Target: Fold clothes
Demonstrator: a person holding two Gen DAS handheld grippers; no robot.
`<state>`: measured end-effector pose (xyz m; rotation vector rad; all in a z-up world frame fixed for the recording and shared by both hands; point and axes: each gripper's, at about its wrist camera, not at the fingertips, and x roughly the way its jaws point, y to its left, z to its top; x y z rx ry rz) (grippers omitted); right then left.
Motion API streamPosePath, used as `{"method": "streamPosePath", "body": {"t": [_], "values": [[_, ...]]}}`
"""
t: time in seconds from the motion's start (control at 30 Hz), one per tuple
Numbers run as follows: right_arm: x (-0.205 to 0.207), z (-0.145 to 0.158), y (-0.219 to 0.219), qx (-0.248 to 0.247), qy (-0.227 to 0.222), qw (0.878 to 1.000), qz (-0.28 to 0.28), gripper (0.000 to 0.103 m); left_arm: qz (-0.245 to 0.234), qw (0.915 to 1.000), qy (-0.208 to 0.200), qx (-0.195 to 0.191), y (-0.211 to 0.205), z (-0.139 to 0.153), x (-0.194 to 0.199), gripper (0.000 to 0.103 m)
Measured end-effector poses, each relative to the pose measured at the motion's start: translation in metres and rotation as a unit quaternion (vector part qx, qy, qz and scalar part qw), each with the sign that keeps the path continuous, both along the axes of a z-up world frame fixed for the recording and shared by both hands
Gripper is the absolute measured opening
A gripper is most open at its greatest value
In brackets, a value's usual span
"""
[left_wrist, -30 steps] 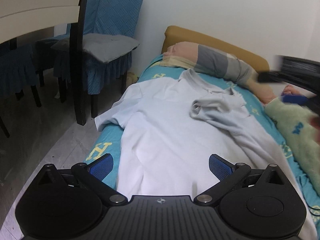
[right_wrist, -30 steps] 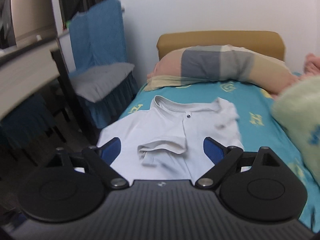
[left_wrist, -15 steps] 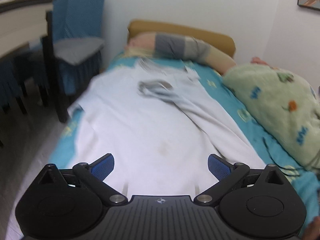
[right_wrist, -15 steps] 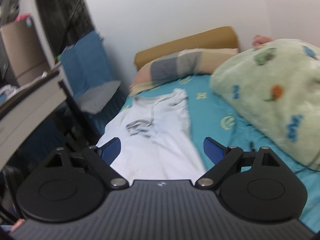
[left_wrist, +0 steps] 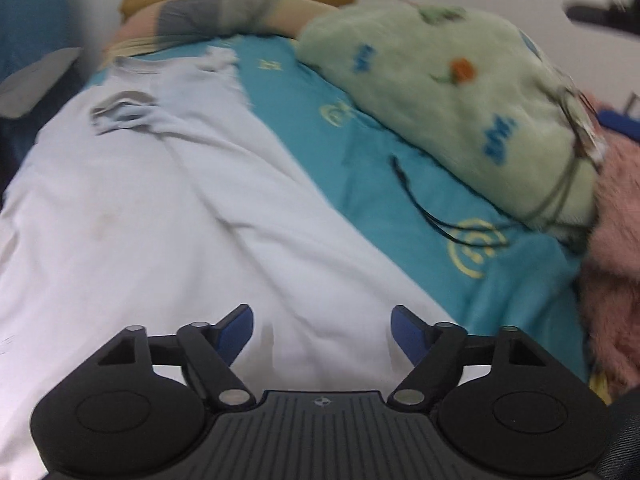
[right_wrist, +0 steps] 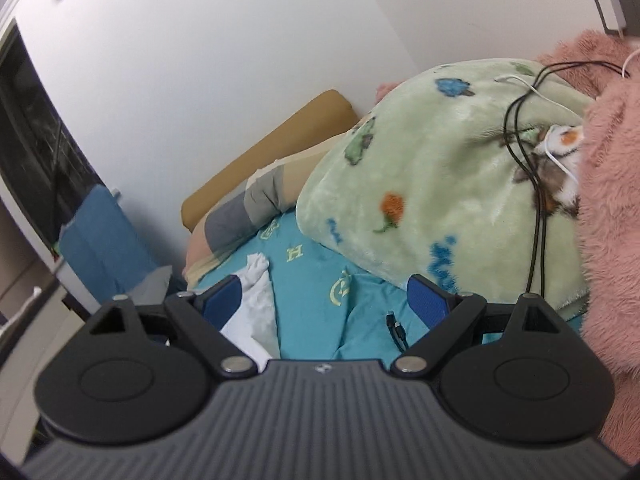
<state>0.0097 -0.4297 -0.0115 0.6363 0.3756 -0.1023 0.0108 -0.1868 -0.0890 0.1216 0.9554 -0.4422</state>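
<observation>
Left gripper [left_wrist: 322, 326]: fingers [left_wrist: 236, 330] spread wide, released, gripping nothing; hanging low in the frame over the near hem of the shirt, contact with the cloth not clear.
Right gripper [right_wrist: 324, 300]: fingers [right_wrist: 430, 303] spread wide, released, holding nothing; raised above the bed, left blue pad overlapping the shirt's edge in the view, touching or not cannot be told.
Shirt [left_wrist: 160, 216]: white, spread flat on the bed, filling the left and centre of the left wrist view; collar toward the upper left, a bunched sleeve folded onto the chest just below it; only a narrow strip [right_wrist: 256, 300] visible at lower left of the right wrist view.
Sheet [left_wrist: 380, 184]: teal with yellow marks, bare to the right of the shirt.
Cable [left_wrist: 424, 208]: black, lying on the sheet between the shirt and the green blanket.
Green blanket [right_wrist: 432, 184]: heaped at the right, cords draped over it.
Pink blanket [right_wrist: 612, 208]: fluffy, far right edge.
Pillow [left_wrist: 236, 12]: striped, top of frame, against a tan headboard [right_wrist: 264, 164].
</observation>
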Motion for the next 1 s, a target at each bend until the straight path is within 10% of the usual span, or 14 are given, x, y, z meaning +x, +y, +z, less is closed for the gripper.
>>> {"method": "streamPosePath", "body": {"t": [0.4, 0.5, 0.53, 0.63, 1.0], "values": [[0.0, -0.015, -0.022, 0.028, 0.004, 0.999, -0.025, 0.091, -0.152, 0.9876, 0.038, 0.005, -0.067, -0.035, -0.021, 0.063], [0.005, -0.019, -0.021, 0.029, 0.014, 0.999, -0.023, 0.091, -0.165, 0.9854, 0.021, 0.037, -0.073, -0.043, -0.025, 0.041], [0.006, -0.019, -0.02, 0.026, 0.017, 0.999, -0.024, 0.091, -0.162, 0.9857, 0.011, 0.046, -0.073, -0.042, -0.026, 0.022], [0.008, -0.02, -0.018, 0.02, 0.024, 0.999, -0.024, 0.091, -0.139, 0.9902, 0.012, 0.004, -0.053, -0.025, -0.023, 0.008], [-0.002, -0.01, -0.001, 0.019, -0.014, 1.0, 0.001, 0.091, 0.022, 0.9821, 0.056, -0.179, 0.099, 0.054, -0.034, 0.008]]}}
